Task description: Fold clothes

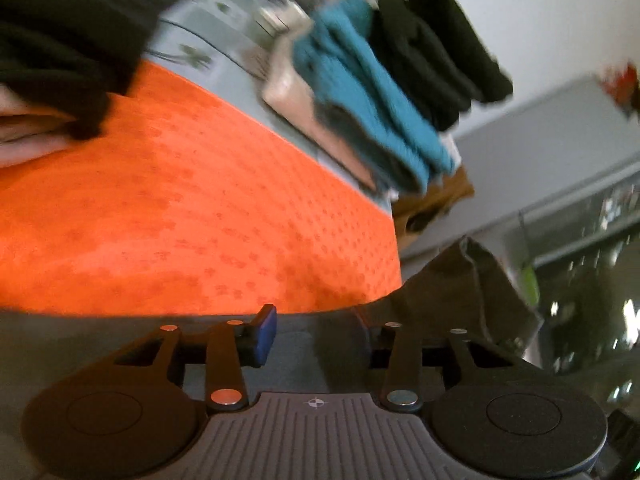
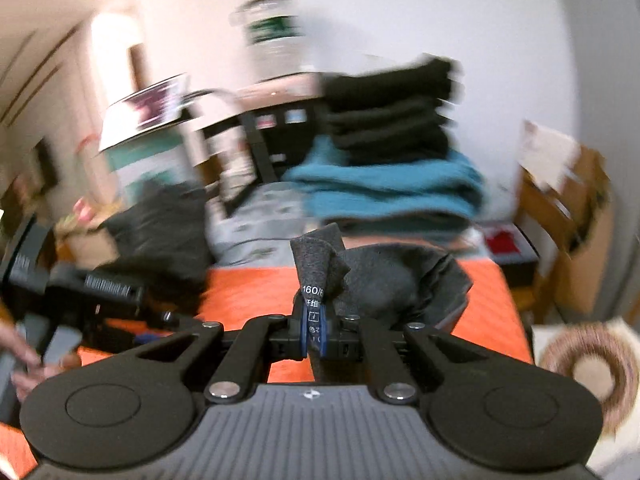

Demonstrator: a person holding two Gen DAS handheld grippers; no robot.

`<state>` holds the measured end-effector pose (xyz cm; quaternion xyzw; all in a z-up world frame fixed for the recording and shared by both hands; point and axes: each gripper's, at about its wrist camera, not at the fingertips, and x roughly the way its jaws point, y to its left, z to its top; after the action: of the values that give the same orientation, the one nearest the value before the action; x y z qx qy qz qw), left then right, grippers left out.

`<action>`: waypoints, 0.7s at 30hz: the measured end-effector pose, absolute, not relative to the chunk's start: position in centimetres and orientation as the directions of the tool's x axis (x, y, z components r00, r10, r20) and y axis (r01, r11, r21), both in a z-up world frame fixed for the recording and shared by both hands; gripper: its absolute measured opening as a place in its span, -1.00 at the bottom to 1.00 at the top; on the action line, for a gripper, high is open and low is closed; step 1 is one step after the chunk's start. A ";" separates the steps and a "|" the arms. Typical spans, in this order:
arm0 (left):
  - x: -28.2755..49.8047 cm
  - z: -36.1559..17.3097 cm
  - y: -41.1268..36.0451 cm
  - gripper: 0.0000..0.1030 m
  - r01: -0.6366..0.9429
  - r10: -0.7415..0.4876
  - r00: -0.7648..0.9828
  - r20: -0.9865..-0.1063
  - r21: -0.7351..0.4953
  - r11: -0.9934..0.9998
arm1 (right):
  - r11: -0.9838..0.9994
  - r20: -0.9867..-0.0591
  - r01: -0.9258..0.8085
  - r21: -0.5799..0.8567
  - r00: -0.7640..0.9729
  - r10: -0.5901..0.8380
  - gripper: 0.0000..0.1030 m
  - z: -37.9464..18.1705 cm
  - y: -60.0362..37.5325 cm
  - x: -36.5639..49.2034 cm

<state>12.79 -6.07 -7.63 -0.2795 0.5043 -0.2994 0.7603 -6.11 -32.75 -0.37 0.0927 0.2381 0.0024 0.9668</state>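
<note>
A grey garment (image 2: 384, 280) hangs bunched over the orange cover (image 2: 492, 304). My right gripper (image 2: 314, 332) is shut on a fold of it, with a white size label (image 2: 314, 300) pinched between the blue pads. In the left wrist view the same grey garment (image 1: 472, 280) drapes over the right finger of my left gripper (image 1: 316, 330) and hides it. The left blue pad (image 1: 266, 330) shows bare and the jaws stand apart. Grey fabric lies across the gap. The left gripper (image 2: 92, 292) appears blurred at the left of the right wrist view, held by a hand (image 2: 24, 352).
A folded stack of black clothes (image 2: 400, 120) on teal clothes (image 2: 392, 192) sits at the back of the orange cover (image 1: 180, 200). A dark heap (image 1: 52, 60) lies to the left. A cardboard box (image 2: 572, 232) and a round woven mat (image 2: 592, 368) are to the right.
</note>
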 end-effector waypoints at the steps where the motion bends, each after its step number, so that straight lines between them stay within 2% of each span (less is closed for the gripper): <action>1: 12.4 -7.4 -5.0 -0.10 0.160 -0.736 0.327 -0.593 -0.732 0.662 | 0.988 -0.461 0.001 0.156 0.884 0.072 -0.86 -0.2 -31.4 -6.0; 7: 9.7 -8.3 0.5 0.03 0.053 -0.720 0.388 -0.575 -0.766 0.641 | 0.969 -0.524 -0.237 0.067 0.819 0.237 -0.87 -1.3 -23.9 -5.1; 14: 7.8 -9.9 4.2 0.05 -0.048 -0.667 0.445 -0.597 -0.760 0.648 | 0.888 -0.704 -0.459 -0.004 0.633 0.324 -0.88 -7.0 -16.6 -4.3; 17: 7.3 -10.2 4.9 0.07 -0.050 -0.649 0.448 -0.615 -0.742 0.668 | 0.861 -0.769 -0.508 0.003 0.549 0.327 -0.64 -8.4 -15.8 -4.2; 21: 7.2 -11.1 5.0 0.14 -0.076 -0.647 0.437 -0.626 -0.742 0.666 | 0.836 -0.771 -0.547 0.036 0.517 0.371 -0.42 -7.2 -16.2 -5.0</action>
<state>7.18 5.00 -11.05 -0.3633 0.4969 -0.1864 0.7657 -4.99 -16.19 -7.20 -0.1065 0.4136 0.2658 0.8643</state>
